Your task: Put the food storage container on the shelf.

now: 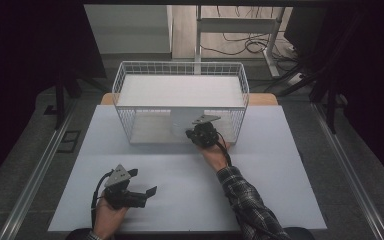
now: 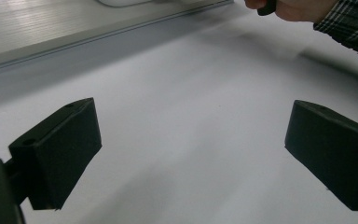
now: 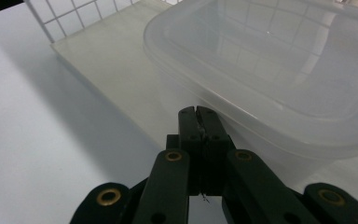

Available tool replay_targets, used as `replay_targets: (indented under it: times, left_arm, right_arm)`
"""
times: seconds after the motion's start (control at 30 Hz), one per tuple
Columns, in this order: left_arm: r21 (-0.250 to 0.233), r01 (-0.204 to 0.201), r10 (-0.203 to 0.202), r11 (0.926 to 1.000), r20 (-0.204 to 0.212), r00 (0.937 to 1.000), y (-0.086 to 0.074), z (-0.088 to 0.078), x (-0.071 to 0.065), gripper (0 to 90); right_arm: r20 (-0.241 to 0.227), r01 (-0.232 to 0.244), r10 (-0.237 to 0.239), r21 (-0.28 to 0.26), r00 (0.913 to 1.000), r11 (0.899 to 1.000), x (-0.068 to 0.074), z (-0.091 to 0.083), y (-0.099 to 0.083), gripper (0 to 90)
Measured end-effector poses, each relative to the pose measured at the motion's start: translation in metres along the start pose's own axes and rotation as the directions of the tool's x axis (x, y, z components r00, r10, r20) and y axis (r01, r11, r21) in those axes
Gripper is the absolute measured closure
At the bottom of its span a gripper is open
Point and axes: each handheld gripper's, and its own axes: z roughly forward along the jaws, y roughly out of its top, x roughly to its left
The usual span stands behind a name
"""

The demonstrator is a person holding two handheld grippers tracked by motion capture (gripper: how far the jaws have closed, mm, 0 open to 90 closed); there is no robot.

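Just beyond the right gripper's (image 3: 199, 114) closed jaws sits a clear container (image 3: 279, 79).

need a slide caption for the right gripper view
Right gripper, jaws shut, at the rim of a clear plastic container beside a white wire basket.

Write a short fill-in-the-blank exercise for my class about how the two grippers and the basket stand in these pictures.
1. The left gripper has its jaws ____.
2. The right gripper has its jaws ____.
3. The clear plastic container sits in the white wire ____.
4. The basket stands on the table's ____ edge from the person.

Missing words: open; shut; basket; far
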Motion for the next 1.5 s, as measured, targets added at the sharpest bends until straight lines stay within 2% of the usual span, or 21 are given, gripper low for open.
replay_targets:
  times: [0.3, 0.4, 0.57, 0.73, 1.13, 1.5]
  left_arm:
    - [-0.004, 0.002, -0.002, 1.0, 0.001, 1.0, 0.0, -0.001, 0.0, 3.1]
    - [-0.004, 0.004, -0.004, 1.0, 0.002, 1.0, 0.0, -0.001, 0.001, 3.1]
    - [-0.004, 0.006, -0.006, 1.0, 0.003, 1.0, 0.0, 0.0, 0.001, 3.1]
    - [-0.004, 0.008, -0.008, 1.0, 0.006, 0.9999, 0.0, 0.0, 0.001, 3.1]
    - [-0.003, 0.008, -0.008, 1.0, 0.006, 0.9999, 0.0, 0.0, 0.001, 3.0]
    - [0.007, 0.006, -0.006, 1.0, 0.013, 0.9999, -0.001, 0.002, 0.0, 3.0]
  right_arm:
    - [0.007, -0.008, 0.008, 0.001, 0.9999, 1.0, -0.003, 0.002, 0.002, 88.8]
    - [0.002, -0.014, 0.014, 0.001, 0.9999, 1.0, -0.002, 0.001, 0.001, 85.9]
    - [-0.02, -0.023, 0.023, -0.007, 0.9995, 1.0, 0.0, -0.003, 0.0, 75.2]
    - [-0.031, -0.012, 0.012, -0.01, 0.9995, 1.0, 0.004, -0.009, 0.0, 62.1]
    - [-0.051, -0.002, 0.001, -0.009, 0.9987, 1.0, 0.011, -0.025, -0.002, 44.2]
    - [-0.082, 0.012, -0.012, 0.003, 0.9966, 1.0, 0.014, -0.05, -0.017, 27.4]
